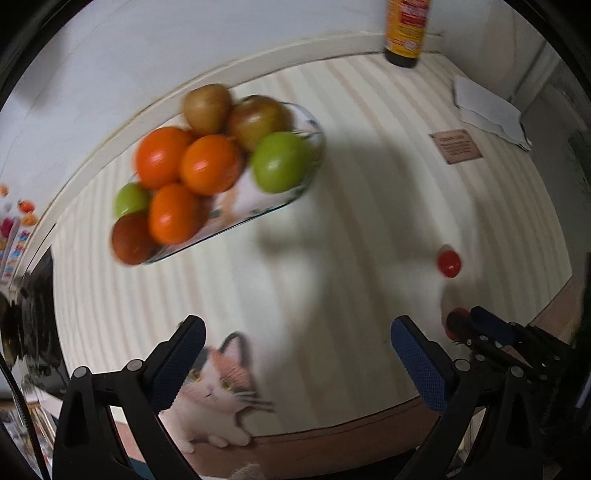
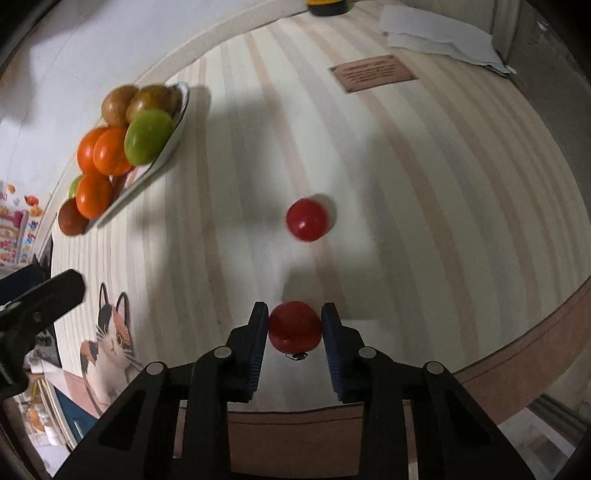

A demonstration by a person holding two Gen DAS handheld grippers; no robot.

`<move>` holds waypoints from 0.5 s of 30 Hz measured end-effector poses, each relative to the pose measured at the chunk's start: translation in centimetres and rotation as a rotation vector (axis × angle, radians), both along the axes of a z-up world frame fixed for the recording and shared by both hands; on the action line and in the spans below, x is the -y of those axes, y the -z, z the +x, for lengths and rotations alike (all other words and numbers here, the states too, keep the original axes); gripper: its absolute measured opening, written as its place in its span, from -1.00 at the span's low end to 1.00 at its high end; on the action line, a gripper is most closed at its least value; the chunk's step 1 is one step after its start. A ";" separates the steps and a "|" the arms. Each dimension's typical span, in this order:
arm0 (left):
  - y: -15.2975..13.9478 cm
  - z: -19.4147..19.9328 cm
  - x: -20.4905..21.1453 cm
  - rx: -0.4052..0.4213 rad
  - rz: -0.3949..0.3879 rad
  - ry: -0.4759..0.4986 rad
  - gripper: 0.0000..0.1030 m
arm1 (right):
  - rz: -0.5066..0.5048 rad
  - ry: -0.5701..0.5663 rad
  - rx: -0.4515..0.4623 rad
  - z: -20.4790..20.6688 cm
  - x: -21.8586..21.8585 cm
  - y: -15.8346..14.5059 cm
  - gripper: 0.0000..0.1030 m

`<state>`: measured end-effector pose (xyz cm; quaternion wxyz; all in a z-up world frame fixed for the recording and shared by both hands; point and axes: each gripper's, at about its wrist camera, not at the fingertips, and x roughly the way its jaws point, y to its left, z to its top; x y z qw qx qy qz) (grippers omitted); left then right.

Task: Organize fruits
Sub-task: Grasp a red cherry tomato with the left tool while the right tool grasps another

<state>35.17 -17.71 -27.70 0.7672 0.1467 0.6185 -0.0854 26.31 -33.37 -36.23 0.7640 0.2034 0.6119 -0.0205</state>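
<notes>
Red tomato [image 2: 294, 326] clamped between the two padded fingers of the right hand-held gripper [image 2: 294, 328], near the table's front edge; whether resting on the surface or lifted off it, not determinable. Same tomato partly visible in the left wrist view [image 1: 456, 325], beside the right gripper's fingers. Second red tomato [image 2: 307, 219] lying loose on the striped table [image 2: 424, 177], apart from the held one and farther from the front edge. Left hand-held gripper [image 1: 299, 362] spread wide, nothing between its fingers, above the table near the cat picture [image 1: 218, 391].

Oval glass dish [image 1: 306, 122] toward the table's back left, heaped with fruit: three oranges [image 1: 210, 164], two green fruits [image 1: 279, 162], two brownish-green fruits [image 1: 207, 103] at the far end, one dark red-brown fruit [image 1: 131, 240] at the near end.

Dark bottle with yellow label [image 1: 404, 29] upright at the back edge. White folded paper [image 1: 487, 110] at the back right. Small brown card [image 1: 456, 146] flat on the table near the paper.
</notes>
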 end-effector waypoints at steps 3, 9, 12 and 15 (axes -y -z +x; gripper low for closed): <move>1.6 1.0 2.6 -0.033 -0.002 0.047 1.00 | -0.004 0.056 0.022 -0.3 2.3 -0.8 -0.38; 4.6 2.6 6.7 -0.153 -0.087 0.092 0.88 | -0.006 0.158 0.011 -0.9 7.2 -0.7 -0.38; 5.3 3.3 7.8 -0.222 -0.160 0.087 0.74 | -0.009 0.196 0.008 -1.4 9.3 -0.6 -0.38; 5.5 3.6 9.1 -0.235 -0.183 0.102 0.71 | -0.006 0.231 0.010 -1.6 10.8 -0.7 -0.38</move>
